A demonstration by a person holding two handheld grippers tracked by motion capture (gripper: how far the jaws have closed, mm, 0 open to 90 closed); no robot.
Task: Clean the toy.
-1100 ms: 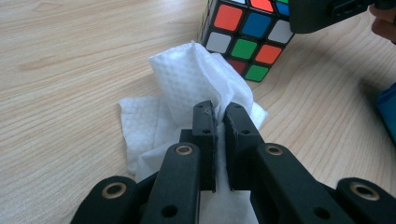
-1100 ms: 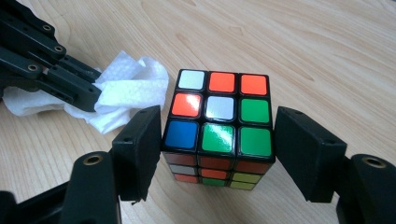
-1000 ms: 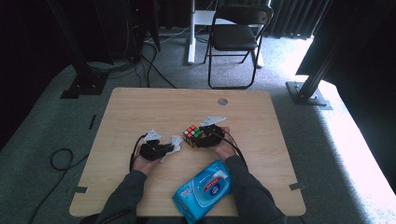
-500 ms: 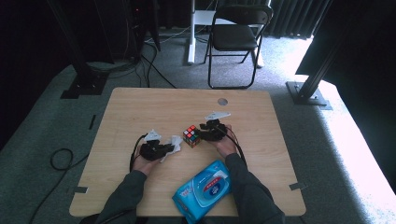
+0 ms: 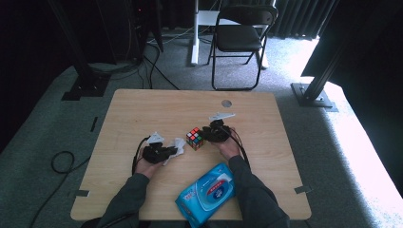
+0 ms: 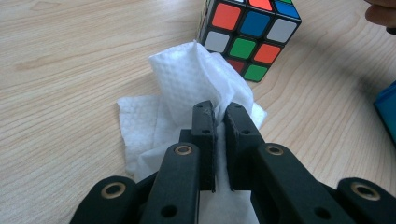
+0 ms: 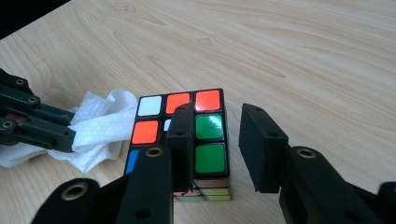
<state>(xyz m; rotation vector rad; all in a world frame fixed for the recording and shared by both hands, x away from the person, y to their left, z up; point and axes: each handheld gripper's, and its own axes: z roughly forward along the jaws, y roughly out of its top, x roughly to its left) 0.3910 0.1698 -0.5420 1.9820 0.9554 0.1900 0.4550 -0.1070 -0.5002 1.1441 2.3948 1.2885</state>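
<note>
One puzzle cube (image 5: 195, 138), one white tissue (image 5: 175, 148), one blue wipes pack (image 5: 206, 194), one folding chair (image 5: 241, 35).

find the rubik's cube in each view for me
High view: the rubik's cube sits mid-table, just left of the right gripper.
Left gripper view: top right, beyond the white tissue.
Right gripper view: centre, behind the near jaw, one corner between the jaws.
Shared landmark: the white tissue, pinched by the left gripper.
</note>
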